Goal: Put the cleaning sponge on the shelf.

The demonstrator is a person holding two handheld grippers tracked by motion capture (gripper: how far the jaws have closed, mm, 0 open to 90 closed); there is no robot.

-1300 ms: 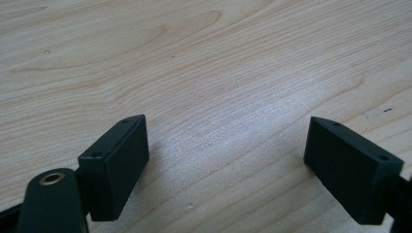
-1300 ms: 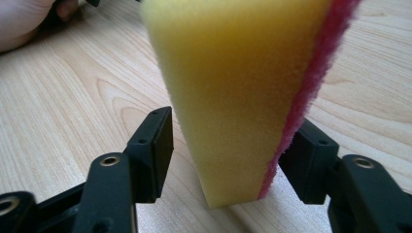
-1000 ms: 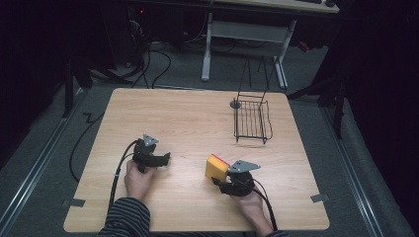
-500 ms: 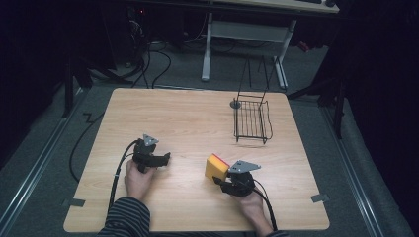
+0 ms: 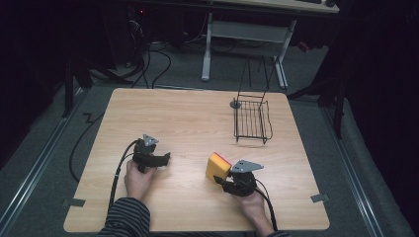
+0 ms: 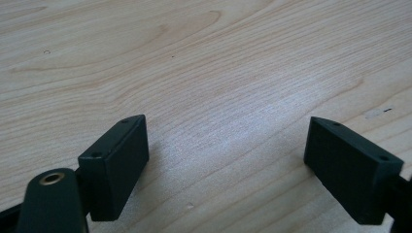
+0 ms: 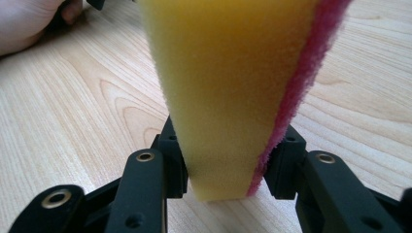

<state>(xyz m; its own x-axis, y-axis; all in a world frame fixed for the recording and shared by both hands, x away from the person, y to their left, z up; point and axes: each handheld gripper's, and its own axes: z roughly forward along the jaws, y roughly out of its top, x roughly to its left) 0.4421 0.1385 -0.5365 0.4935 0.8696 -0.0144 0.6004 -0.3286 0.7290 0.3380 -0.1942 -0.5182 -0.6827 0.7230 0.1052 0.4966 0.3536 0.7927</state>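
Between the jaws of your right gripper point(image 7: 223, 179) sat a yellow sponge point(image 7: 228, 92) with a pink scouring face, pinched near its lower end so that the foam narrowed where the jaws pressed in. Seen from the high view, the sponge point(image 5: 218, 166) stood on edge just above the surface point(image 5: 197, 123), near its front right part, with your right gripper point(image 5: 223, 179) behind it. Your left gripper point(image 6: 228, 165) had its jaws spread wide with nothing between them, only bare wood grain; in the high view it point(image 5: 164, 159) rested low at the front left, well apart from the sponge. The grasp looked made, so I judged you were at the carrying step. The wire basket point(image 5: 252, 121) stood far off to the right; the next move probably called for lifting the sponge clear and carrying it there without loosening.
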